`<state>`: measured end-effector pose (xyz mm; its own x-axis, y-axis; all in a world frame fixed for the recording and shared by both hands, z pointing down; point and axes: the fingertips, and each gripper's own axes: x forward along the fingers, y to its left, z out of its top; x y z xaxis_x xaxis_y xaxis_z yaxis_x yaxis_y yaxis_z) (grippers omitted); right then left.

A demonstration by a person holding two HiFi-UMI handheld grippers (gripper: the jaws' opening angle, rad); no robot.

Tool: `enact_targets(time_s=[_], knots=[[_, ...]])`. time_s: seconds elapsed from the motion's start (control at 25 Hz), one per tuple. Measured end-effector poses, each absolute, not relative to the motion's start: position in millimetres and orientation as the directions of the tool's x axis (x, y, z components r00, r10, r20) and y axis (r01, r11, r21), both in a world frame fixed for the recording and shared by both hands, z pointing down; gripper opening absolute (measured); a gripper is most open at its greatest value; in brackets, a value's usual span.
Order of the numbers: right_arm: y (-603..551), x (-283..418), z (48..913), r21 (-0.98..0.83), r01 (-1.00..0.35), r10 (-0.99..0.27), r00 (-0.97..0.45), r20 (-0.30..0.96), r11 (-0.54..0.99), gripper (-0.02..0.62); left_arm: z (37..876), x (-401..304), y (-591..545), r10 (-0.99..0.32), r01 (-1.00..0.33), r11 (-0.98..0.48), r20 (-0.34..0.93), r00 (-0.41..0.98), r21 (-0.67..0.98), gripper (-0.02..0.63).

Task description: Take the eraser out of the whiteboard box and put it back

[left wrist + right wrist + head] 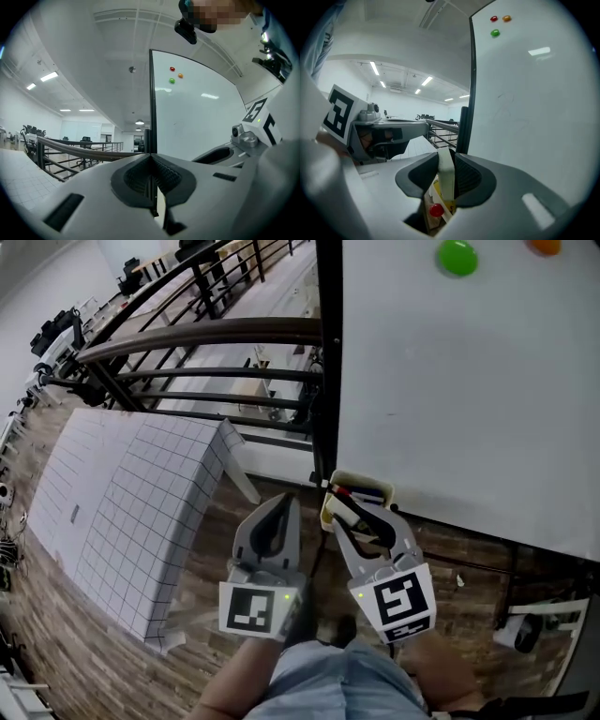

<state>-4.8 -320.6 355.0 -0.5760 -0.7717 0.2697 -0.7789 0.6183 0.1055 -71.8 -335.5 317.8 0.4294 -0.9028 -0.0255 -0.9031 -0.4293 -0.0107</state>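
Note:
My right gripper point(447, 158) is shut on a cream-white eraser point(446, 180), which stands on edge between its pads. Directly below the jaws lies the pale yellow whiteboard box point(436, 192) with a red marker cap point(436, 210) in it. In the head view the box point(371, 486) hangs at the whiteboard's lower left corner, and the right gripper point(339, 506) sits right at it. My left gripper point(285, 504) is beside it on the left, jaws shut with nothing between them point(151, 158).
The whiteboard point(450, 381) fills the right side, with a green magnet point(457, 257) and an orange magnet point(546, 246) near its top. A dark railing point(206, 334) runs behind. A white gridded panel point(131, 512) lies to the left on the wooden floor.

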Motion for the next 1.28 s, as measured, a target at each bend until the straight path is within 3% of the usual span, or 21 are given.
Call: enact_targets(time_s=[0.48,1.28], knots=[[-310,20,298,0.127,-0.782,-0.792,-0.596,0.130,0.610,0.107,298,-69,-313,-0.913,-0.915,-0.400,-0.070,0.403,-0.059,-0.002],[-307,41,295,0.117,-0.789,-0.798,-0.593,0.112,0.603,0.106,297,-48,-314,-0.901,-0.904,-0.427,-0.075,0.428,-0.020,-0.002]])
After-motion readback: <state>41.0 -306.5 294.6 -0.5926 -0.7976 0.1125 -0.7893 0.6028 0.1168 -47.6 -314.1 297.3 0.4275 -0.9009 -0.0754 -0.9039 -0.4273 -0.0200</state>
